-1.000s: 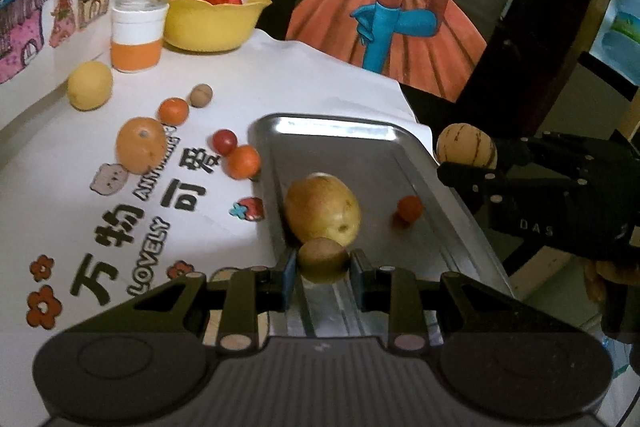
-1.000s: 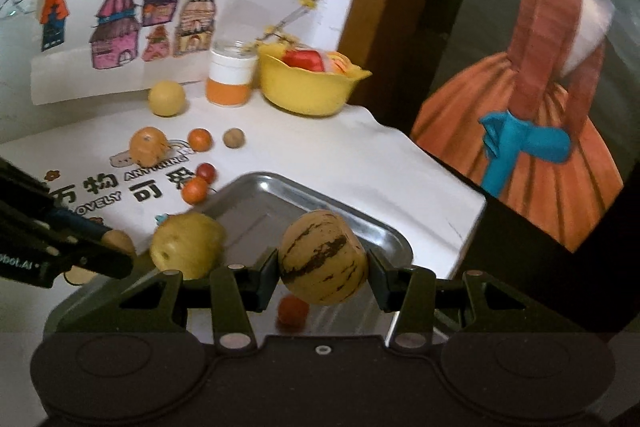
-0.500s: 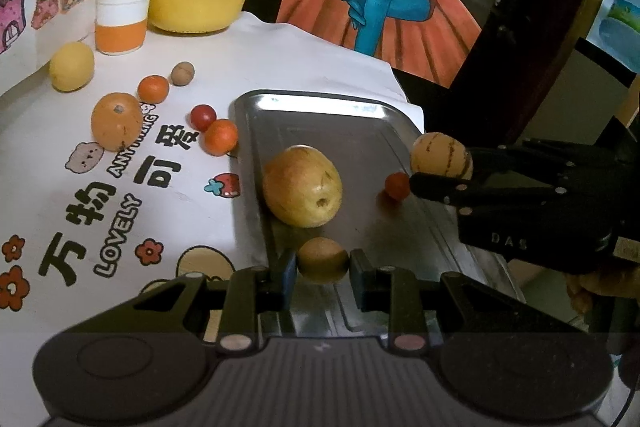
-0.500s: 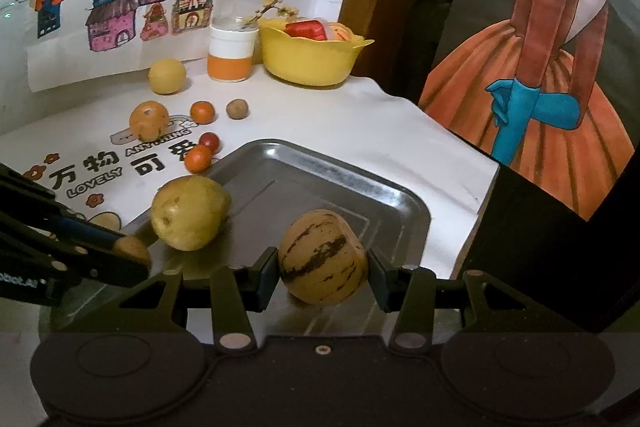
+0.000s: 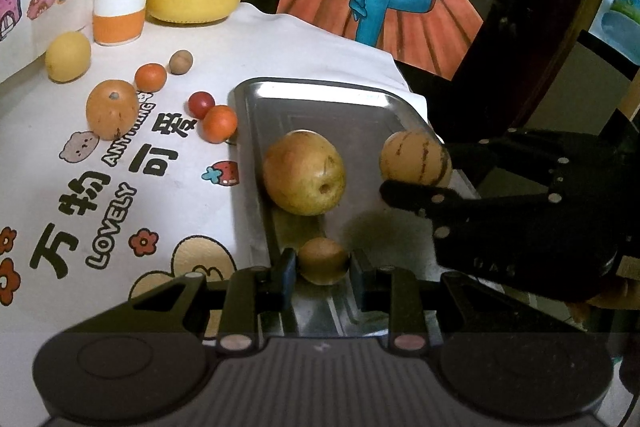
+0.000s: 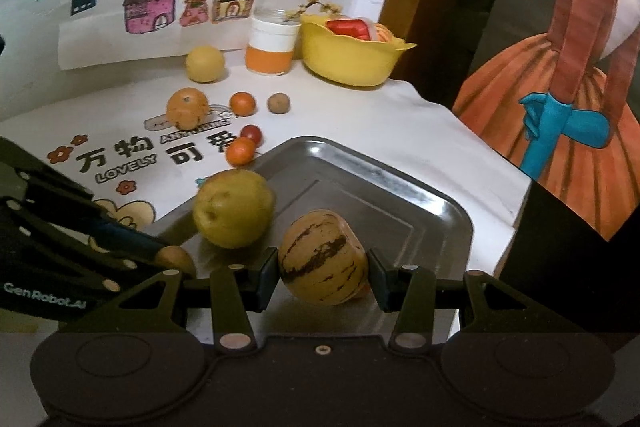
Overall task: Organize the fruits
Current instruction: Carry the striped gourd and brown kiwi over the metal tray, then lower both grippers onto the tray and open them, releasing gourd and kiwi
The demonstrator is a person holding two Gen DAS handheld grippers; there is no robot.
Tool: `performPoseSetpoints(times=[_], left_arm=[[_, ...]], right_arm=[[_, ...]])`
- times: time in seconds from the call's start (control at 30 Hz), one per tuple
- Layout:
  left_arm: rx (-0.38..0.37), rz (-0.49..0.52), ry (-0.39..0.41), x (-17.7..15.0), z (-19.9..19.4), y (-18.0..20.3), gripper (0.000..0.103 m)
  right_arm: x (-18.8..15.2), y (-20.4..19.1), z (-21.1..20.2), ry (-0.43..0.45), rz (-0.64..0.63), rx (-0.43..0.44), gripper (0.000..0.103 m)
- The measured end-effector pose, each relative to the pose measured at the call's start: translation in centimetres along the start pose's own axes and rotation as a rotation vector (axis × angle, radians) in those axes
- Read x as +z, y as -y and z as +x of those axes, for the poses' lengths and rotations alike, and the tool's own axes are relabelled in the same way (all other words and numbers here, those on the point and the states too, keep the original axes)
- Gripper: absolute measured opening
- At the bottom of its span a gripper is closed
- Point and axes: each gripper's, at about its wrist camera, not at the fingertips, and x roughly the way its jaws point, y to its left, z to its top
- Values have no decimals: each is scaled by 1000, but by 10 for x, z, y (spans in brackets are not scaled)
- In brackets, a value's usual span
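While both grippers hang over the metal tray (image 5: 320,95), the left gripper (image 5: 323,263) clamps a small brown kiwi-like fruit (image 5: 322,259) at the tray's near edge, and the right gripper (image 6: 323,269) grips a striped yellow melon (image 6: 323,257) above the tray's near right part. A large yellow pear (image 5: 304,172) lies in the tray near its left rim. Beyond the tray's left rim, on the printed cloth (image 5: 120,163), sit two small oranges (image 5: 218,123), a red cherry tomato (image 5: 201,101), and a larger orange (image 5: 112,107).

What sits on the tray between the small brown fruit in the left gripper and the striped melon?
Only bare tray in shadow in the left wrist view; the yellow pear sits off to the side.
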Motion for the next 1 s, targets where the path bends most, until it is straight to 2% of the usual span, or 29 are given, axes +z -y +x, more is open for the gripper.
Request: performPoseSetpoints(times=[0.3,0.7,0.87,1.0], left_arm=[[1,1,-1,0,0,1,31],[13,7,-7,-3,-4,4,31],[13,7,-10,-3,-6,4,35],[13,11,-7,-4,-10,7,41]], right_arm=[[-5,-11,5,-24,-37,33,49],[-12,-13,2,-45,-30,35,50],[-14,-11,-4,-32,-3,30,50],[-16,-11,-8,-34,2,28,56]])
